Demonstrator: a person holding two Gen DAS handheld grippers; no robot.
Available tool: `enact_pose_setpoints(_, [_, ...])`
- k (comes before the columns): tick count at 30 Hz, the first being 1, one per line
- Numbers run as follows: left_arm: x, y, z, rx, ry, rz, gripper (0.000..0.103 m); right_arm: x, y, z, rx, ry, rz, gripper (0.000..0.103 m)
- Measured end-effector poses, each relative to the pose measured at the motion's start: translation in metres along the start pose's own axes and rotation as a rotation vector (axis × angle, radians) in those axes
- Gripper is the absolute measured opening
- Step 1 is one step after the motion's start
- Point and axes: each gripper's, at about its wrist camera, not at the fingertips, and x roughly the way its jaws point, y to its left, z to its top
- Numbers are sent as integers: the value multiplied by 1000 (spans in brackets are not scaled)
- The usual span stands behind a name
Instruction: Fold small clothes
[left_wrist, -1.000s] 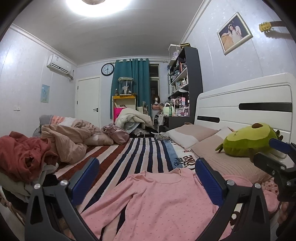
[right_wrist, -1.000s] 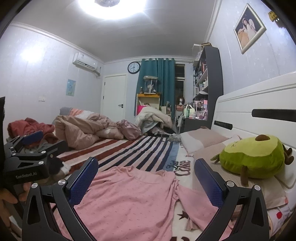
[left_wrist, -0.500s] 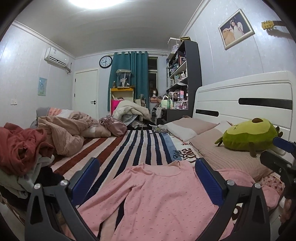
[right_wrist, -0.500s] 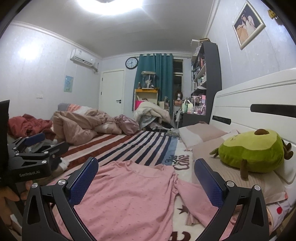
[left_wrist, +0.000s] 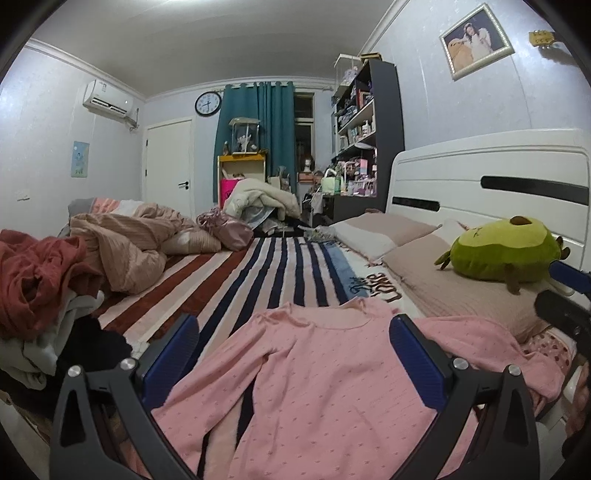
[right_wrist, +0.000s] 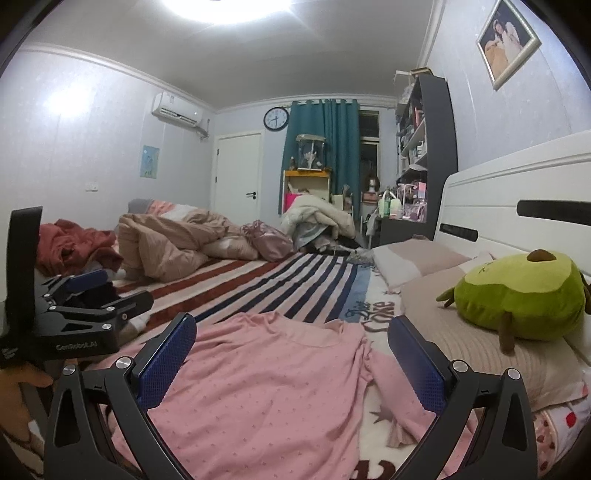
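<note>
A small pink long-sleeved top (left_wrist: 314, 369) lies spread flat on the striped bedspread (left_wrist: 280, 273), neckline away from me. It also shows in the right wrist view (right_wrist: 258, 373). My left gripper (left_wrist: 291, 354) is open and empty, hovering over the top's middle. My right gripper (right_wrist: 291, 354) is open and empty over the top's right side and sleeve. The left gripper also shows at the left edge of the right wrist view (right_wrist: 96, 295). The right gripper shows at the right edge of the left wrist view (left_wrist: 565, 295).
A green avocado plush (right_wrist: 517, 295) sits on pillows (right_wrist: 417, 262) by the white headboard (right_wrist: 517, 192) on the right. A crumpled beige duvet (left_wrist: 125, 243) and a red garment pile (left_wrist: 40, 273) lie on the left. Shelves and clutter stand beyond the bed.
Both cameras have tilted downward, so more of the pink top fills the view. Both grippers stay open and empty.
</note>
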Motion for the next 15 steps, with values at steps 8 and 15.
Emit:
enact_pose_setpoints(8, [18, 67, -40, -118, 102, 32, 102, 18, 6, -18, 83, -22, 46, 103])
enact_pose_setpoints(15, [30, 139, -121, -235, 319, 97, 64, 68, 26, -61, 171, 88, 175, 103])
